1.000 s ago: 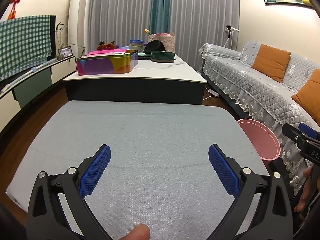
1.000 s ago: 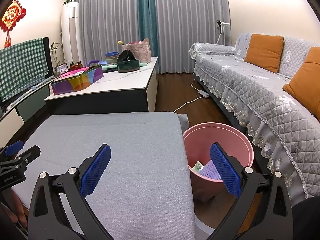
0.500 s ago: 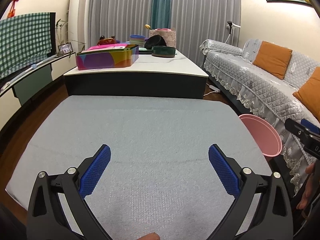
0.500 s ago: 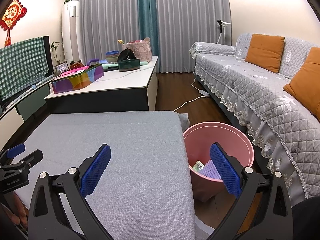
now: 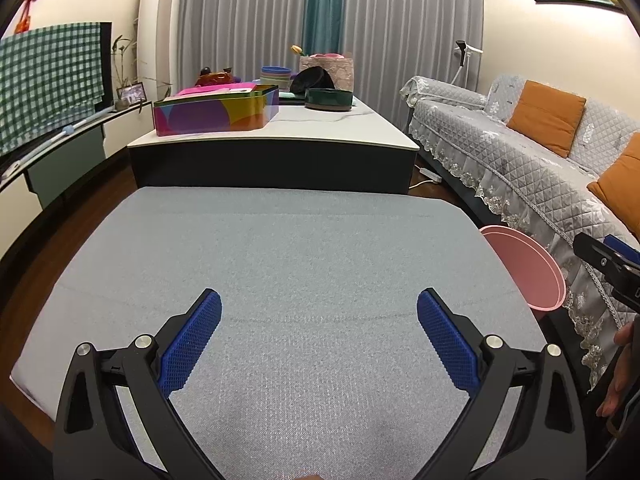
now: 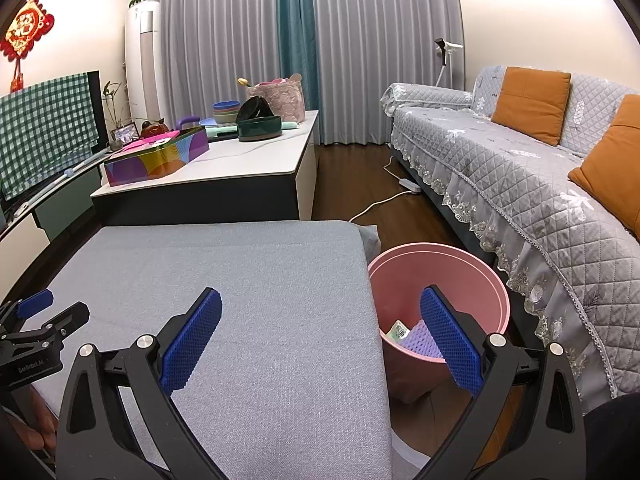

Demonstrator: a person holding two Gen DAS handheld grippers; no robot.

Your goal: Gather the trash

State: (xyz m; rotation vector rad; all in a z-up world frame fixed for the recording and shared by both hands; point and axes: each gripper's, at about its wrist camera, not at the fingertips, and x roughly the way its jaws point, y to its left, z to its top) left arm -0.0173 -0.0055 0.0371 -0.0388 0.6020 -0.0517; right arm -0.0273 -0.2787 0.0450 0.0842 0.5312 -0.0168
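Observation:
A pink bin (image 6: 440, 276) stands on the floor at the right edge of the grey padded table (image 6: 240, 272). Inside it lie a purple textured piece (image 6: 418, 338) and a small green-printed packet (image 6: 397, 330). The bin also shows in the left wrist view (image 5: 524, 268). My right gripper (image 6: 318, 340) is open and empty, straddling the table's right edge and the bin. My left gripper (image 5: 318, 340) is open and empty above the grey table (image 5: 280, 260). I see no trash on the table top.
A white-topped coffee table (image 6: 248, 168) behind holds a colourful tin (image 6: 156, 160), a dark green bowl (image 6: 259, 128), stacked bowls and a pink bag. A grey sofa (image 6: 520, 184) with orange cushions runs along the right. A power strip and cable (image 6: 400, 192) lie on the floor.
The left gripper has tilted up and back a little, so the table looks lower in its view. The right gripper has barely moved. Both stayed open.

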